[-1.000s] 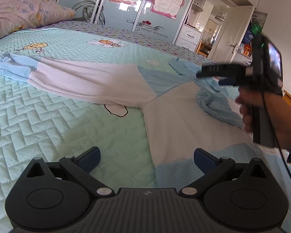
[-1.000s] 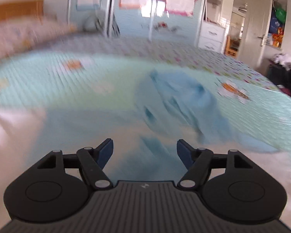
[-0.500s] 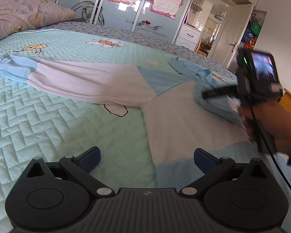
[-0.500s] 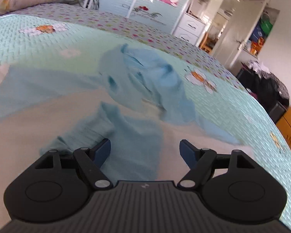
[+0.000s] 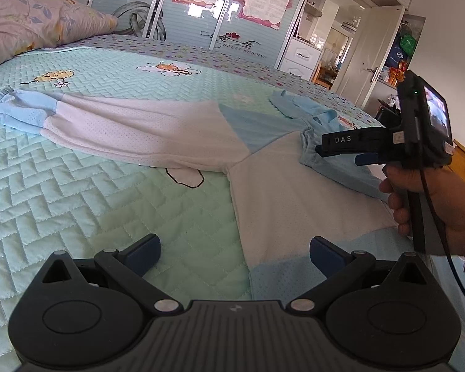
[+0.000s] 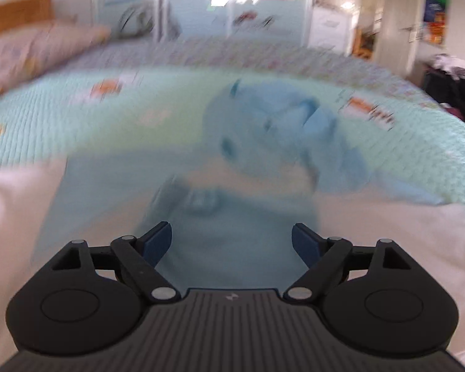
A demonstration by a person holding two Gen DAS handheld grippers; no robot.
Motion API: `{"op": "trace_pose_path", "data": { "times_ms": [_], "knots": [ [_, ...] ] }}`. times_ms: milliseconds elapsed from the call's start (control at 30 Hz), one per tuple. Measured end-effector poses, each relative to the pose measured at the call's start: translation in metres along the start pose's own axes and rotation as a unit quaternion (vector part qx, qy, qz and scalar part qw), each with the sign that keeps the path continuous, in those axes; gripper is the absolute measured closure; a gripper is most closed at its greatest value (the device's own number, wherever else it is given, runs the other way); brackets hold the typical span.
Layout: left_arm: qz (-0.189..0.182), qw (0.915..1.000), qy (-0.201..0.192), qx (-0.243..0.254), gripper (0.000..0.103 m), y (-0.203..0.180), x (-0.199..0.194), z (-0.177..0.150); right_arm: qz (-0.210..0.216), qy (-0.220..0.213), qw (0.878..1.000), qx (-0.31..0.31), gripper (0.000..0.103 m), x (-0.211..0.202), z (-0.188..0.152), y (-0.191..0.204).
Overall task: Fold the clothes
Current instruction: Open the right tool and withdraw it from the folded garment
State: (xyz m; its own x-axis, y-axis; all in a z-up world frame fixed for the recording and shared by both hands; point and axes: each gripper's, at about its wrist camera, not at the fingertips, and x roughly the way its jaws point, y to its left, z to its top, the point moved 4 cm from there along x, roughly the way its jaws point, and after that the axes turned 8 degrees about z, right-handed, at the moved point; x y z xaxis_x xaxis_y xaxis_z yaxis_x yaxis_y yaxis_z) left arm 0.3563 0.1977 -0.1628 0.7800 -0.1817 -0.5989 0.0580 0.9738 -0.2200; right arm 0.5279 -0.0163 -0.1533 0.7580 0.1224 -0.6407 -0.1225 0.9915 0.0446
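Left claw (image 5: 234,252) is hanging wide apart over the bed (image 5: 77,186), nothing between the pads, right at the near hem of the shirt (image 5: 294,186). From this side the white-and-blue shirt lies spread across the quilt with one long sleeve (image 5: 133,130) stretched off toward the pillow (image 5: 40,21). My right claw (image 5: 321,149) shows up here too, out by the bunched blue collar (image 5: 310,142), tips at the fabric, though I honestly can't tell from this angle whether it's touching. Over on the right wrist view, the right claw (image 6: 232,238) is clearly spread with nothing pinched, and the crumpled blue collar area (image 6: 279,136) sits just ahead of it. My guess is I'm still at the tidy-up stage, flattening that collar bunch before any real fold. Next move probably calls for nipping the blue fabric and pulling it flat, then bringing the long sleeve in. Heads up: the right view is smeared with motion blur, so seams and edges are mush, and the shirt's far right side is hidden behind my right hand (image 5: 424,198).
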Motion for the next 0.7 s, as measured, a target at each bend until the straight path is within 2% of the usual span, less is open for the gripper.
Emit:
{"op": "trace_pose_path", "data": {
  "times_ms": [167, 233, 267, 300, 333, 433, 567, 700],
  "knots": [
    [-0.007, 0.9998, -0.003, -0.018, 0.001, 0.004, 0.0, 0.002, 0.076, -0.101, 0.991, 0.031, 0.017, -0.068, -0.009, -0.01],
    [-0.009, 0.9997, -0.003, -0.022, 0.001, 0.005, -0.001, 0.003, 0.07, -0.126, 0.989, 0.025, 0.015, -0.101, -0.023, -0.026],
    [-0.009, 0.9997, -0.003, -0.022, 0.001, 0.005, -0.001, 0.003, 0.06, -0.135, 0.989, 0.016, 0.008, -0.117, -0.032, -0.036],
    [-0.009, 0.9997, -0.004, -0.022, 0.001, 0.005, 0.0, 0.003, 0.047, -0.141, 0.989, 0.003, 0.006, -0.132, -0.043, -0.046],
    [-0.008, 0.9997, -0.004, -0.023, 0.001, 0.005, 0.0, 0.003, 0.034, -0.139, 0.99, -0.009, 0.005, -0.143, -0.052, -0.057],
    [-0.002, 0.9999, -0.004, -0.015, 0.001, 0.003, 0.001, 0.002, 0.0, -0.086, 0.995, -0.043, 0.005, -0.162, -0.075, -0.075],
    [0.009, 0.9999, -0.008, -0.001, 0.001, -0.001, 0.003, -0.001, -0.011, -0.058, 0.997, -0.058, 0.005, -0.187, -0.09, -0.071],
    [0.012, 0.9998, -0.014, 0.004, 0.001, -0.002, 0.003, -0.003, -0.031, -0.015, 0.997, -0.063, 0.005, -0.189, -0.099, -0.061]
  ]
}}
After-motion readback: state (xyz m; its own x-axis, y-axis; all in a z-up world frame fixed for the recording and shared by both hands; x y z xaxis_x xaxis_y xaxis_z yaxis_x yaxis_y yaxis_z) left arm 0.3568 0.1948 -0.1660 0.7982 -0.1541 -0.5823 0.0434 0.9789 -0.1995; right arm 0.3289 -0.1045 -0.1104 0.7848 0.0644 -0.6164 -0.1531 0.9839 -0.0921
